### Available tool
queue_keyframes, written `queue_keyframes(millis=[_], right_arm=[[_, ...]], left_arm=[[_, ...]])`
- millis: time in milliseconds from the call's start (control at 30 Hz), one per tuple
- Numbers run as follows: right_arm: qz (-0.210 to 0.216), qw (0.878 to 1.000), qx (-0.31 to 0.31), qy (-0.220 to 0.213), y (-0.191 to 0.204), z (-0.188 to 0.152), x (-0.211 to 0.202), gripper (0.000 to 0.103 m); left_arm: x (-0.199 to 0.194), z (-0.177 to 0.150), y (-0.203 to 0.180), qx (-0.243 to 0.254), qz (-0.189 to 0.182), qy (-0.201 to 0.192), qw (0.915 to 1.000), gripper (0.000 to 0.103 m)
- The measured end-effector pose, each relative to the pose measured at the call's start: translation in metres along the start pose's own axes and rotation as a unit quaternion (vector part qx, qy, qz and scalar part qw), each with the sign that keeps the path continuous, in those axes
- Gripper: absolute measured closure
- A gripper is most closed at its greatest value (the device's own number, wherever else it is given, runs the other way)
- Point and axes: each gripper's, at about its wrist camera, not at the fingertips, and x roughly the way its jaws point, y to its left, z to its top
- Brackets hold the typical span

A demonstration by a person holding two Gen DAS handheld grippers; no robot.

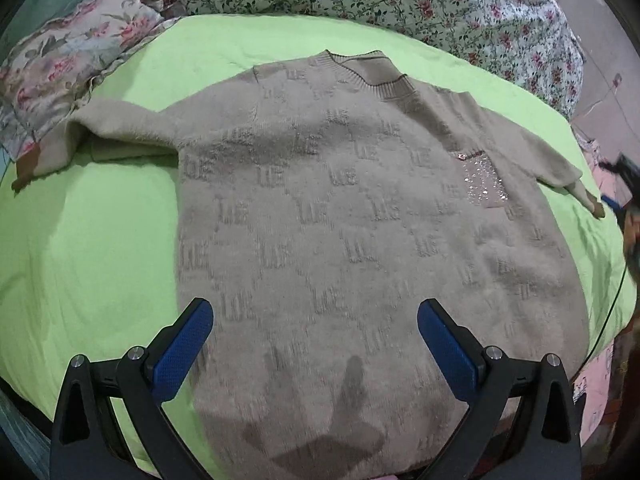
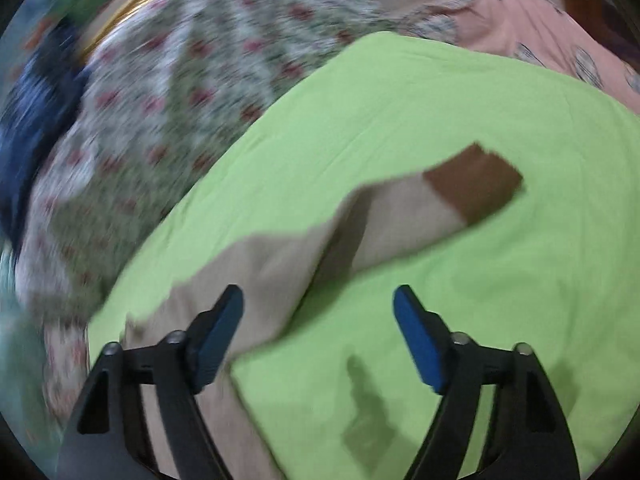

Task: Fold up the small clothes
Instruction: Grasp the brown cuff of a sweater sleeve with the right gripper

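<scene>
Sweater (image 1: 360,220) lies flat beneath left gripper (image 1: 315,338)

Right wrist view: motion-blurred throughout; floral bedding (image 2: 168,92) at upper left smeared, and a dark blue item (image 2: 36,128) at left edge unidentifiable. Left wrist view: sweater (image 1: 340,220) hem cut off by the bottom edge; right gripper (image 1: 624,184) at right edge blurred and cropped, jaw position indeterminate there.
</scene>
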Motion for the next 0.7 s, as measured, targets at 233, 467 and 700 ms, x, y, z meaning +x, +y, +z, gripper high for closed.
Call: queue_keyframes(millis=[233, 467, 700], right_arm=[[-0.069, 0.993, 0.078, 0.064, -0.02, 0.047, 0.08, 0.045], [-0.061, 0.997, 0.044, 0.026, -0.017, 0.041, 0.079, 0.097], [0.091, 0.992, -0.088, -0.006, 0.078, -0.002, 0.038, 0.097]], left_arm=[[0.014, 0.004, 0.001, -0.002, 0.01, 0.018, 0.9998, 0.001], [0.027, 0.002, 0.005, -0.01, 0.006, 0.033, 0.9994, 0.001], [0.022, -0.006, 0.001, 0.001, 0.001, 0.026, 0.9997, 0.001]])
